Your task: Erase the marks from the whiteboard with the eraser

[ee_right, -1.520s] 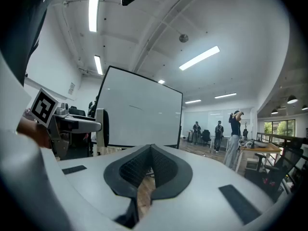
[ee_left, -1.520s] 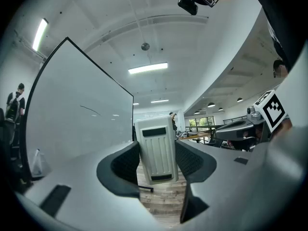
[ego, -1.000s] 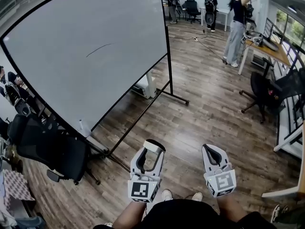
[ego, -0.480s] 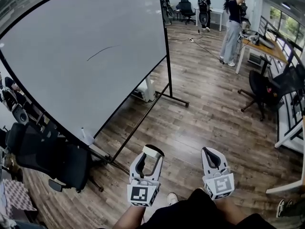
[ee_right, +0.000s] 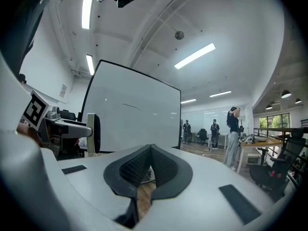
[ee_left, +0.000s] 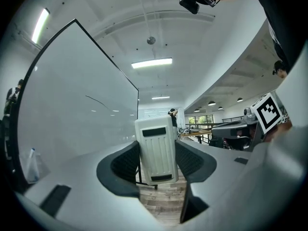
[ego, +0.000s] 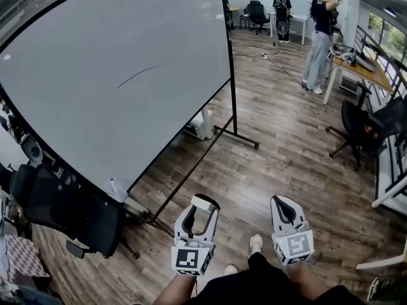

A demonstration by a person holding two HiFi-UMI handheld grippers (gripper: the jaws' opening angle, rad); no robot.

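Observation:
A large whiteboard (ego: 95, 75) on a black wheeled stand fills the upper left of the head view, with one thin dark mark (ego: 138, 75) near its middle. The mark (ee_left: 96, 100) also shows in the left gripper view, and the board (ee_right: 130, 117) in the right gripper view. My left gripper (ego: 205, 203) is low in the head view, well short of the board, shut on a white eraser (ee_left: 156, 149) held upright between its jaws. My right gripper (ego: 282, 202) hangs beside it, shut with nothing between its pads.
A black office chair (ego: 60, 208) stands below the board's lower left corner, and a spray bottle (ego: 114, 187) sits on the board's ledge. Another chair (ego: 359, 129) and a desk (ego: 362, 68) are at the right. People (ego: 318, 37) stand at the far end.
The view has shifted slightly toward the whiteboard, which looks a little larger. Both grippers keep their places low in the view, the left still holding the eraser.

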